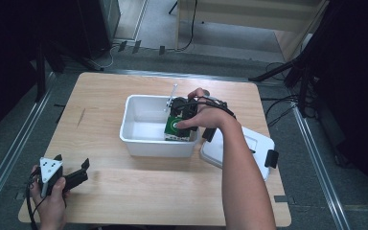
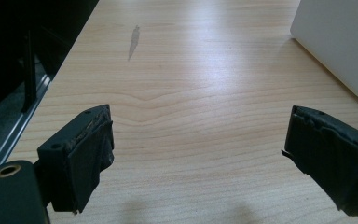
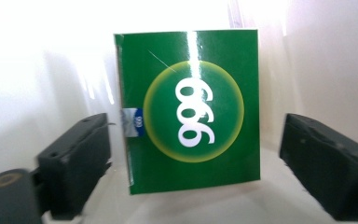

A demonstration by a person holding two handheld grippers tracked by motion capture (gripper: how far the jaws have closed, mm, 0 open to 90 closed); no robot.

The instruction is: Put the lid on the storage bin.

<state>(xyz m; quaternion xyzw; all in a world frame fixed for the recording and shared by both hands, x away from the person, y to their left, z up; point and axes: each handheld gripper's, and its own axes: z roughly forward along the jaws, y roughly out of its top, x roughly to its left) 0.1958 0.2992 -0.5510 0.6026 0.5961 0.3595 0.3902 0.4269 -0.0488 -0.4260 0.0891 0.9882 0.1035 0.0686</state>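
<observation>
The right gripper hung inside the white bin, jaws spread either side of the green box, apparently clear of it. Closing off-centre could tip the box against the bin wall close beyond. The left gripper rested agape over bare table, with room ahead.

Your right gripper is down inside the white bin at the green box — lid sits just right of it (flat on the table). Left gripper rests near the front-left corner — well apart.
</observation>
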